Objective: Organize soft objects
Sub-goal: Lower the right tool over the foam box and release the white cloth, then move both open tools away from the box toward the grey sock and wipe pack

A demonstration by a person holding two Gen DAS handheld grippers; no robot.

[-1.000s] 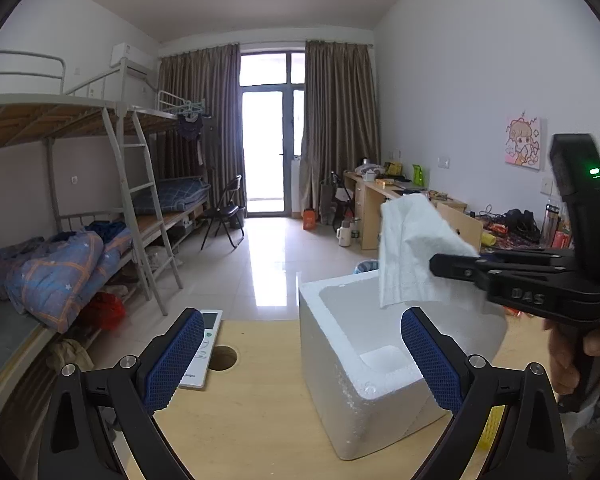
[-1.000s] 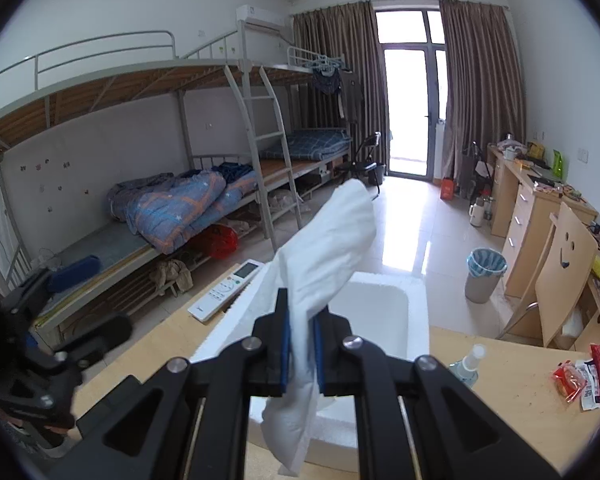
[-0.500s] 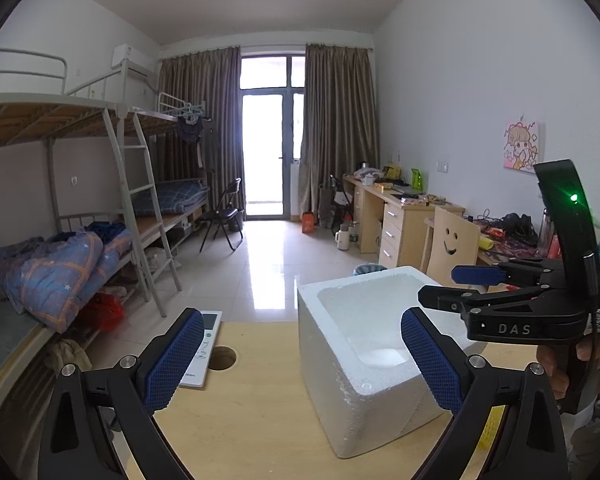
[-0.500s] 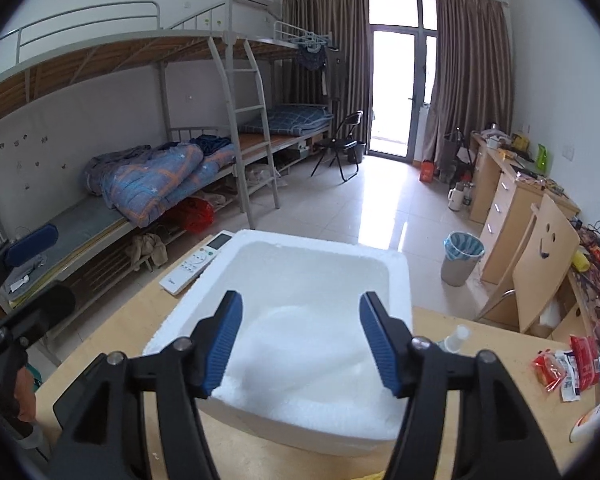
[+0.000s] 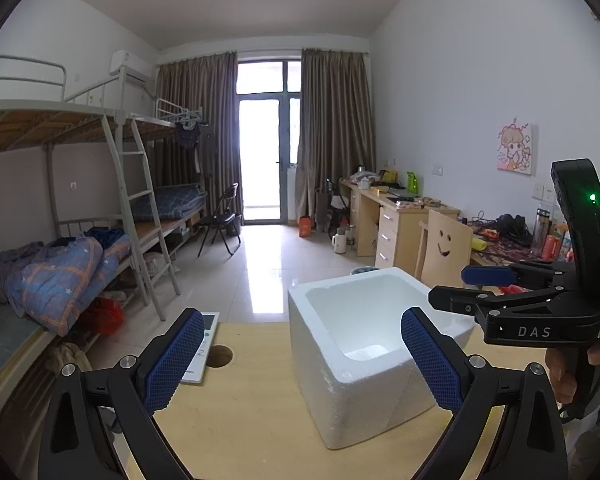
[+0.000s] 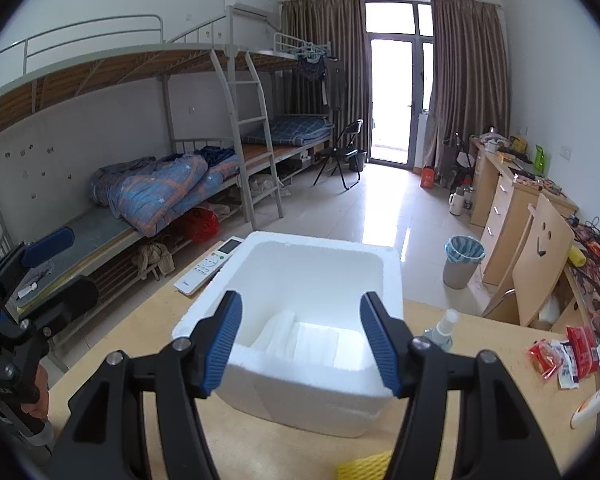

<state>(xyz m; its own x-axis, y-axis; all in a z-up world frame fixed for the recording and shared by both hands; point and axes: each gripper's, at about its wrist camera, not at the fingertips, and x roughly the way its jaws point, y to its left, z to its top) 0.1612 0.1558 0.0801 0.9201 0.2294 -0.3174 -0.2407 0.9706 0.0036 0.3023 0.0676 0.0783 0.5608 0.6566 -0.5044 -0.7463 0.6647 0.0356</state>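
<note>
- The right tongs stand wide apart and hold nothing; their blue pads frame the near wall of the white foam box without touching it.
- Below and just ahead of the right tongs, inside the box, lies a folded white cloth on the bottom.
- The left tongs are likewise spread wide and empty, hovering over the counter with the foam box just ahead and to their right.
- From the left view the right tongs hang over the far right rim of the box.
- Left of the box, ahead of the left tongs, a white remote lies at the counter's far edge beside a round hole.
- Right of the right tongs stand a small spray bottle and, farther out, red snack packets.
- Under the right tongs, at the counter's near edge, a yellow netted thing shows in part.
</note>
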